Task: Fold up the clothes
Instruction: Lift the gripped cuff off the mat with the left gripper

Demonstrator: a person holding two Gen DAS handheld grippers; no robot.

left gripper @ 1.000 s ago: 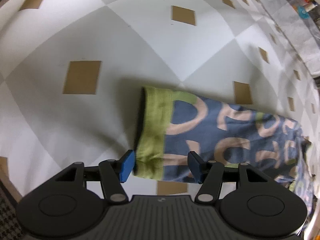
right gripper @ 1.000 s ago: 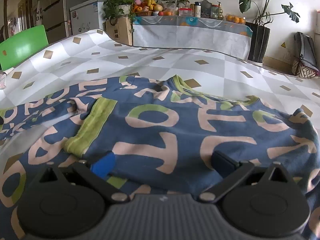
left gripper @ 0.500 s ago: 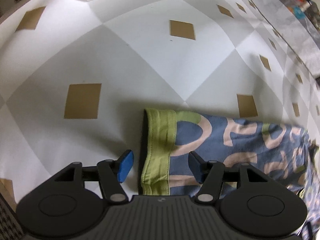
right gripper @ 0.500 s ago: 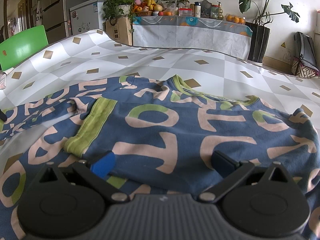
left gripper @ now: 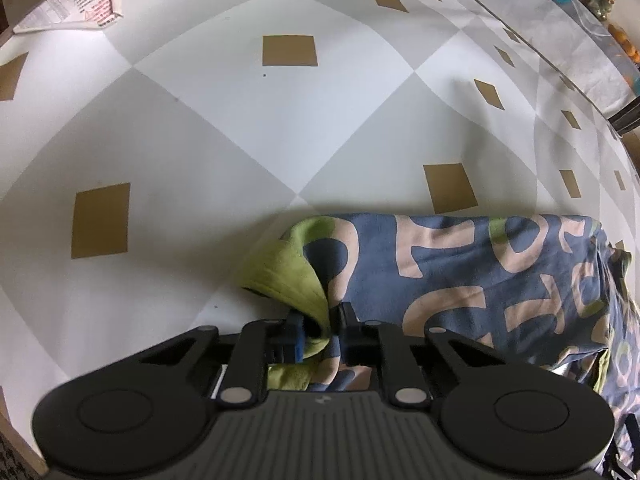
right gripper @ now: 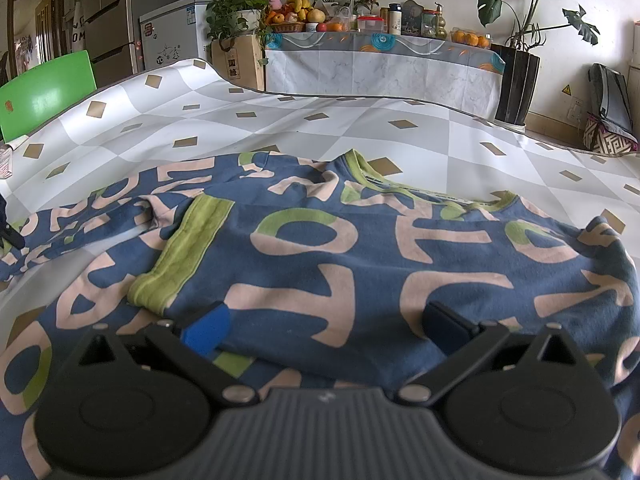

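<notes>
A blue sweatshirt (right gripper: 320,240) with pink and green letters lies spread on the checked tablecloth (left gripper: 240,140). In the left wrist view its sleeve (left gripper: 460,264) stretches to the right. The sleeve's green cuff (left gripper: 288,268) is bunched up, and my left gripper (left gripper: 320,320) has its jaws closing tight on it, pads pressing the fabric. In the right wrist view the other sleeve lies folded across the body, its green cuff (right gripper: 188,248) flat. My right gripper (right gripper: 326,322) hovers open just over the body's near part, nothing between its fingers.
A printed paper leaflet (left gripper: 76,4) lies at the table's far left corner. Beyond the table stand a green chair (right gripper: 48,88), a side table with fruit and jars (right gripper: 380,60), and a tall dark plant pot (right gripper: 516,84).
The left gripper slid in over the cuff and closed on it; the cuff, flat before, is now bunched and lifted. The right gripper and the sweatshirt body stayed still.
</notes>
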